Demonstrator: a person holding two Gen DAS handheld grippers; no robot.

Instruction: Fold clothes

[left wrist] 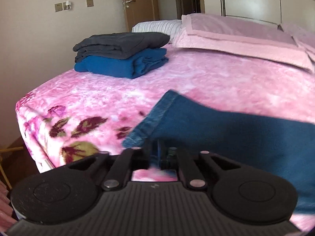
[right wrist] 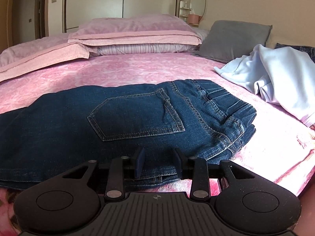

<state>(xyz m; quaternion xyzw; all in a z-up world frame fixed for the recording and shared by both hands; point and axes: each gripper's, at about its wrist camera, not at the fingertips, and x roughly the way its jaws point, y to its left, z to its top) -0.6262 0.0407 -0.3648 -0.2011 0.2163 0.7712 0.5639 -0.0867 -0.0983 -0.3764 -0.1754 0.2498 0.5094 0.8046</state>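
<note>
Denim jeans (left wrist: 226, 135) pinched in left claw (left wrist: 155, 155), right claw (right wrist: 158, 163) agape

Beige walls, wooden door (left wrist: 137, 2), white wardrobe (right wrist: 122, 4), pink-covered bed (right wrist: 128, 68).

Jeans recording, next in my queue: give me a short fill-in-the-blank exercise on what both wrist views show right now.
1. The left claw is shut on the ____ end of the jeans.
2. The right claw is ____, its fingers apart over the jeans' near edge.
3. In the folded pile, the dark grey garment lies on a ____ one.
4. A light ____ garment lies crumpled right of the jeans.

Missing words: hem; open; blue; blue
</note>
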